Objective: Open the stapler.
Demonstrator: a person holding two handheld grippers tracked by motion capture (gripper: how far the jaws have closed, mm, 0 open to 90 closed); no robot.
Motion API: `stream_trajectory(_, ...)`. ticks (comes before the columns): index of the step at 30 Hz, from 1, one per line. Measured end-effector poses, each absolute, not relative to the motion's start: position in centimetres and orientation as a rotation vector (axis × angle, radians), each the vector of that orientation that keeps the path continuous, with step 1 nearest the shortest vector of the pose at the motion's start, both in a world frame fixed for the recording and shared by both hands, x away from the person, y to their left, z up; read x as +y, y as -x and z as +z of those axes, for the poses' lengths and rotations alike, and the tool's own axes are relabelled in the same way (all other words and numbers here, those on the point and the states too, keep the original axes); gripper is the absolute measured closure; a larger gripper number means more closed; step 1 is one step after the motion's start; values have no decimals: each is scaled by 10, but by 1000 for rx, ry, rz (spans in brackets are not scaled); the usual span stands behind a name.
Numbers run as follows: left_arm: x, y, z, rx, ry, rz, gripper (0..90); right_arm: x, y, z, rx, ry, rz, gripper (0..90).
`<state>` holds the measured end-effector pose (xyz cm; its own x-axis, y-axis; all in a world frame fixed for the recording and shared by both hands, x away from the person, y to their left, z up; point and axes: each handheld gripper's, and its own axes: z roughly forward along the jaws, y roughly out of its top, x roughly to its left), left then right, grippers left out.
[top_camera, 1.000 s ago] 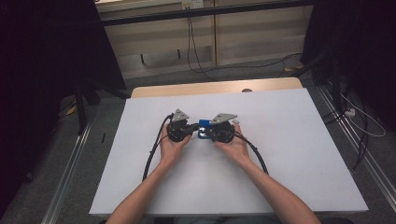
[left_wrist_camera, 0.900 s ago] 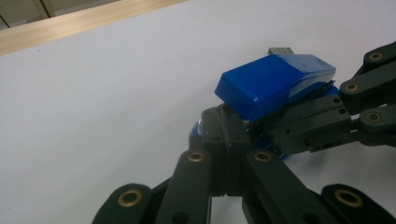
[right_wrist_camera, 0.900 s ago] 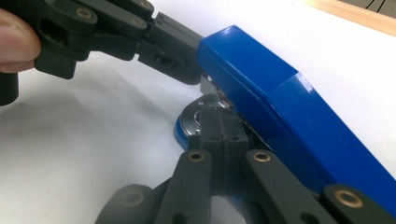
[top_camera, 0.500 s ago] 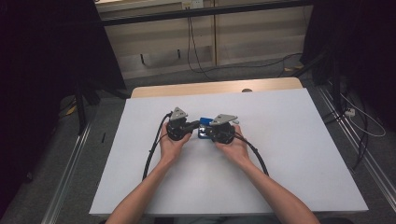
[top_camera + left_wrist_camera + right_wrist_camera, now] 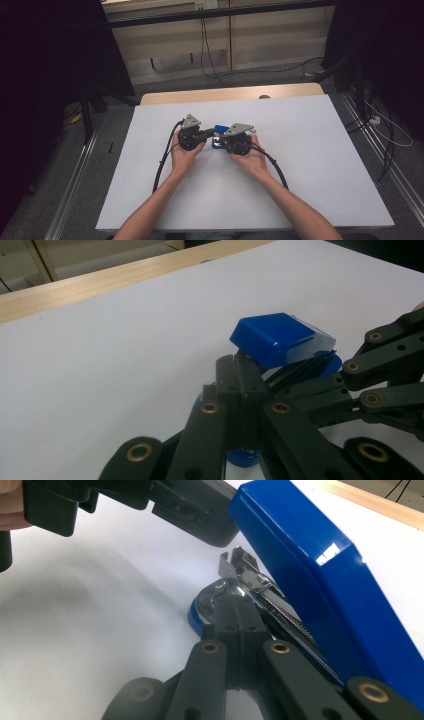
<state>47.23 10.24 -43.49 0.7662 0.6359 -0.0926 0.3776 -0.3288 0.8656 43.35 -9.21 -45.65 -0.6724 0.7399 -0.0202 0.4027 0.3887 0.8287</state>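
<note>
Blue stapler [image 5: 218, 135] sits mid-table, a bit nearer the far edge than the near one, between the two grippers. Its blue top cover [image 5: 272, 338] is lifted, tilted up; the metal staple rail [image 5: 260, 592] is exposed beneath it, and the blue base [image 5: 195, 616] rests on the white table [image 5: 310, 165].

Left gripper [image 5: 200, 134] comes in from the stapler's left, jaws clenched together; in the left gripper view its tip sits right under the raised cover's edge, touching or just beside it, and whether it pinches anything cannot be told. Right gripper [image 5: 231, 139] comes in from the right, jaws also clenched; in the right gripper view the tip is against the curved metal end of the rail, with no clear sign of anything pinched.

Both of the person's hands hold the gripper bodies, left hand [image 5: 183, 155], right hand [image 5: 250, 159], forearms coming over the near edge. Black cables [image 5: 162, 165] trail back toward the near edge. A wooden strip [image 5: 230, 94] runs along the far edge.
</note>
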Motion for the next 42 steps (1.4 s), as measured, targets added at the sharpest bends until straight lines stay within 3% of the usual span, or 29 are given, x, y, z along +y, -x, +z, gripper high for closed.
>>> stream_trajectory(42,102,-477,-440,785,-1941,268,900,-87,-431,-453,2102,-1013,1187,900)
